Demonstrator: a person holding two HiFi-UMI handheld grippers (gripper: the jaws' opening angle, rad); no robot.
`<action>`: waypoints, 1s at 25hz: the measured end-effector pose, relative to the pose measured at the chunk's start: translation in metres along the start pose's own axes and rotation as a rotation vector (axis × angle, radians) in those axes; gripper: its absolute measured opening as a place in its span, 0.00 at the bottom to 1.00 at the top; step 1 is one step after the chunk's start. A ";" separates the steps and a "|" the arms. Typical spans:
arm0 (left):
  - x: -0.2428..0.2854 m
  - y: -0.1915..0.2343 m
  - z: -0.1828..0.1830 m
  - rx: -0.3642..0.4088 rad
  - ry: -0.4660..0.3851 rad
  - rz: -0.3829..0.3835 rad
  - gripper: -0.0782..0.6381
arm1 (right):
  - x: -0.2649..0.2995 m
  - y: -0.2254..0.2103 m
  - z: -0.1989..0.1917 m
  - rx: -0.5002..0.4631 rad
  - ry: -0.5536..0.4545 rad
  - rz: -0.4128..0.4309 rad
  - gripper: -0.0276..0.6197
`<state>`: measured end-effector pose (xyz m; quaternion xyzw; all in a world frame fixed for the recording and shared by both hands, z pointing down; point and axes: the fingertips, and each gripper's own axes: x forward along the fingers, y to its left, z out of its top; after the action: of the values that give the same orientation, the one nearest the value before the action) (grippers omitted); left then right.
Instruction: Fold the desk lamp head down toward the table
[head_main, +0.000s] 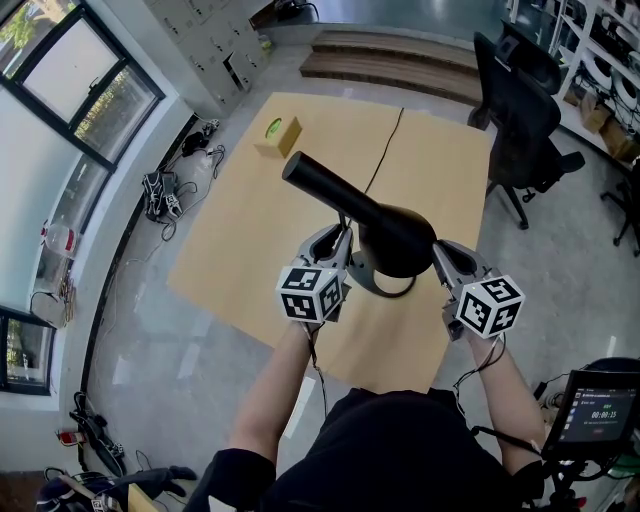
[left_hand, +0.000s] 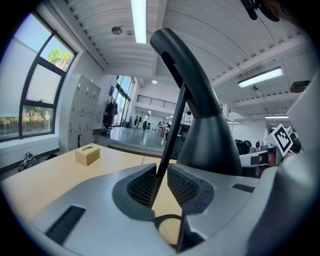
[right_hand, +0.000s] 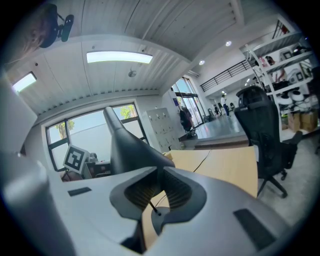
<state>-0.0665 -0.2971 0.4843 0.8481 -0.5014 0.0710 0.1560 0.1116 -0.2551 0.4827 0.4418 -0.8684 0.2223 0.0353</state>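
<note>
A black desk lamp stands near the front of the wooden table (head_main: 240, 250). Its cone-shaped head (head_main: 395, 238) sits over the ring base (head_main: 385, 291), and the tapered neck (head_main: 315, 177) slants up to the far left. My left gripper (head_main: 340, 242) is at the lamp's left side, shut on the thin black lamp arm (left_hand: 172, 130), which runs up between its pads (left_hand: 142, 186). The lamp head (left_hand: 210, 135) rises just behind them. My right gripper (head_main: 441, 252) is at the head's right side, jaws shut (right_hand: 161, 187). A thin black rod shows just under its pads, and the lamp head (right_hand: 131, 147) is to the left.
A small cardboard box (head_main: 278, 136) with a green top sits at the table's far left corner. The lamp's black cord (head_main: 385, 150) runs to the far edge. A black office chair (head_main: 520, 120) stands right of the table, and shelves line the right wall.
</note>
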 end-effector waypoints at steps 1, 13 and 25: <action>0.000 0.000 0.000 0.000 0.001 0.000 0.21 | 0.000 0.001 -0.001 0.001 0.001 0.000 0.10; -0.003 0.002 0.000 0.003 0.002 -0.007 0.21 | 0.004 0.005 -0.004 0.018 0.005 -0.002 0.10; -0.002 0.001 0.000 -0.001 -0.002 -0.006 0.21 | 0.006 0.004 -0.006 0.026 0.004 -0.004 0.10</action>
<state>-0.0682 -0.2956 0.4834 0.8497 -0.4989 0.0695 0.1559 0.1037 -0.2551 0.4879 0.4436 -0.8645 0.2343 0.0317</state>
